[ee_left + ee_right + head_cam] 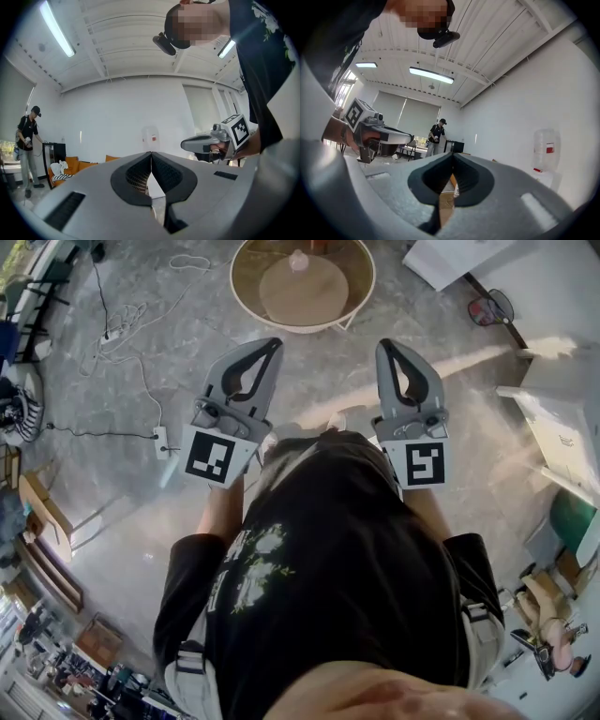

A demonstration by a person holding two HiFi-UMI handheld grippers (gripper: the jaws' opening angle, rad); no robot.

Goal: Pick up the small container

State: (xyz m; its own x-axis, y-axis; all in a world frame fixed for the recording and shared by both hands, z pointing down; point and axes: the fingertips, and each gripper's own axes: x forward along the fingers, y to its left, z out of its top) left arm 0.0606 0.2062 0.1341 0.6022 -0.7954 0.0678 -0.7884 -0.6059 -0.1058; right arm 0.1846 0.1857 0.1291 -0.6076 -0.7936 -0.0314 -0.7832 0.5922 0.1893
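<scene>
We are only approaching: the left gripper (271, 343) and the right gripper (386, 344) are both closed and empty, well apart from the small container (298, 260) on the round table (302, 328) ahead, so next we must come nearer and open one claw.

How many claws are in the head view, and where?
2. The left claw is ahead of the person's chest at left, the right claw at right; both shut, empty, pointing toward the round table.
</scene>
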